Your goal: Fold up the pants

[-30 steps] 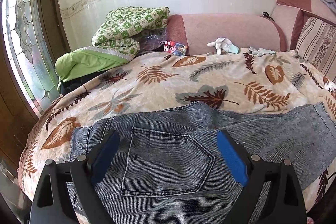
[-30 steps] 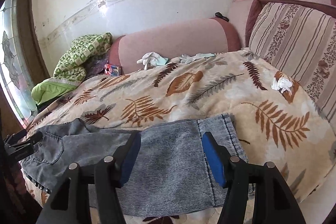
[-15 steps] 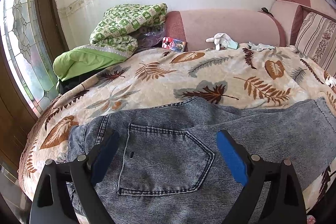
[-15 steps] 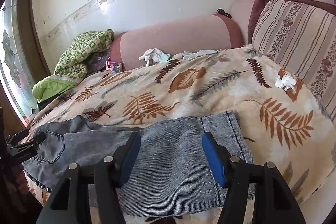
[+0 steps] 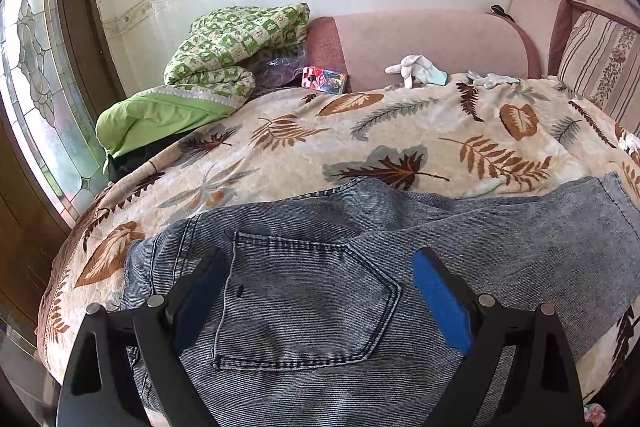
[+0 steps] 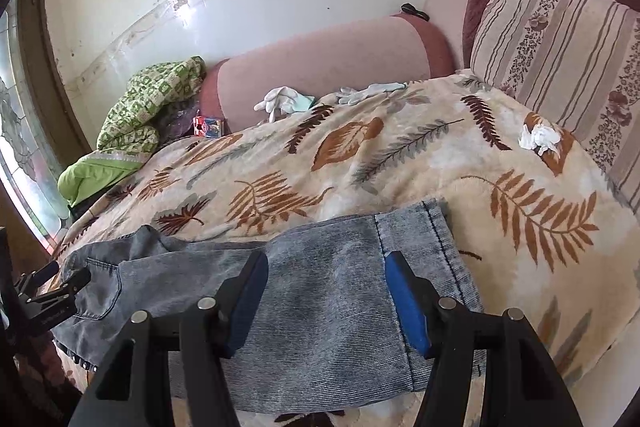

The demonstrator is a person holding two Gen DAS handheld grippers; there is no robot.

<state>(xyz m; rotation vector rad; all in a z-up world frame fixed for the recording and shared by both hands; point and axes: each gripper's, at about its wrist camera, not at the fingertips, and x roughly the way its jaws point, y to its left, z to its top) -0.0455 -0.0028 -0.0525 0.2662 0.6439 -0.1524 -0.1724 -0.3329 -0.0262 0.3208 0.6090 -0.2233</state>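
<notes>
From the left wrist view we see the waist end of the pants (image 5: 360, 291), with a stitched back pocket (image 5: 304, 303) lying face up between our left gripper's (image 5: 320, 291) blue pads (image 5: 440, 303); the right wrist view shows what that one cuts off, the hemmed leg end (image 6: 420, 239) resting flat on the leaf-patterned blanket (image 6: 320, 163) that covers the bed, and a crumpled white tissue (image 6: 538, 139) near the striped cushion (image 6: 560, 59). Only the left view makes plain the green quilt (image 5: 236, 47) piled by the stained-glass window (image 5: 36, 87). White gloves (image 6: 286, 101) lie at the foot of the pink bolster (image 6: 328, 63) in both. We hold the left gripper low over the seat of the jeans, jaws spread wide and gripping nothing. Our right gripper (image 6: 324, 291) hovers over the lower leg, jaws likewise apart with denim showing between them, and the left gripper appears at that view's left edge beside the waistband
</notes>
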